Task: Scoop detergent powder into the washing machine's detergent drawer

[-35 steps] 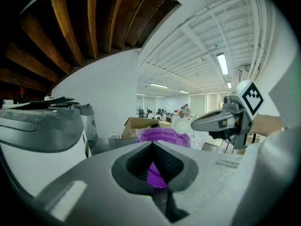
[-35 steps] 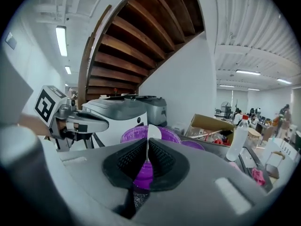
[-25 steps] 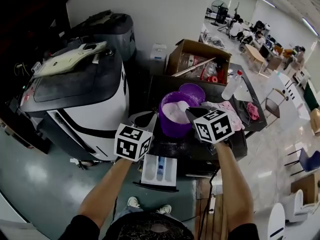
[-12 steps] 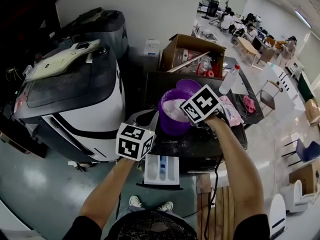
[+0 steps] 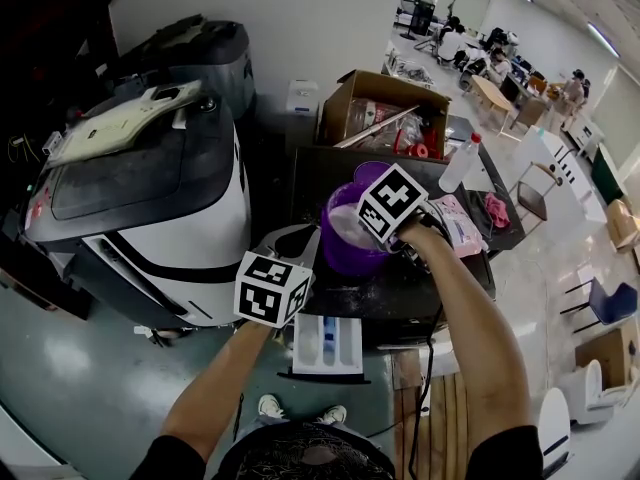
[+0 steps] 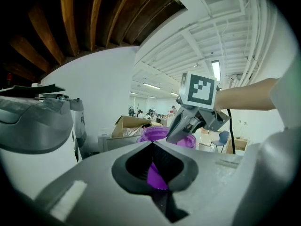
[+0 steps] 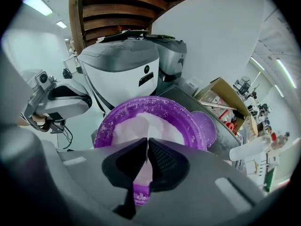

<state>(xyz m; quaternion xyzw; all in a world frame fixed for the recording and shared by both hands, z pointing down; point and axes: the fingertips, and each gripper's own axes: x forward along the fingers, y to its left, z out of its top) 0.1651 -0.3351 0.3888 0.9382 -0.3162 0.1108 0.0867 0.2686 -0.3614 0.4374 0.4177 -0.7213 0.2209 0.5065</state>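
A purple bucket of white detergent powder stands on a black table beside the washing machine. My right gripper leans over the bucket from the right, its jaws shut on a thin white scoop handle above the powder. The scoop's bowl is hidden. My left gripper is at the bucket's left side, shut on its purple wall. The white detergent drawer is pulled out below the table's front, near my feet.
A purple lid lies behind the bucket. A cardboard box fills the table's back, with a plastic bottle and pink cloth to the right. A second machine stands behind. Desks and people are far right.
My right gripper has swung left and tipped over the bucket, from beside its right rim to above the powder. The left gripper has barely moved.
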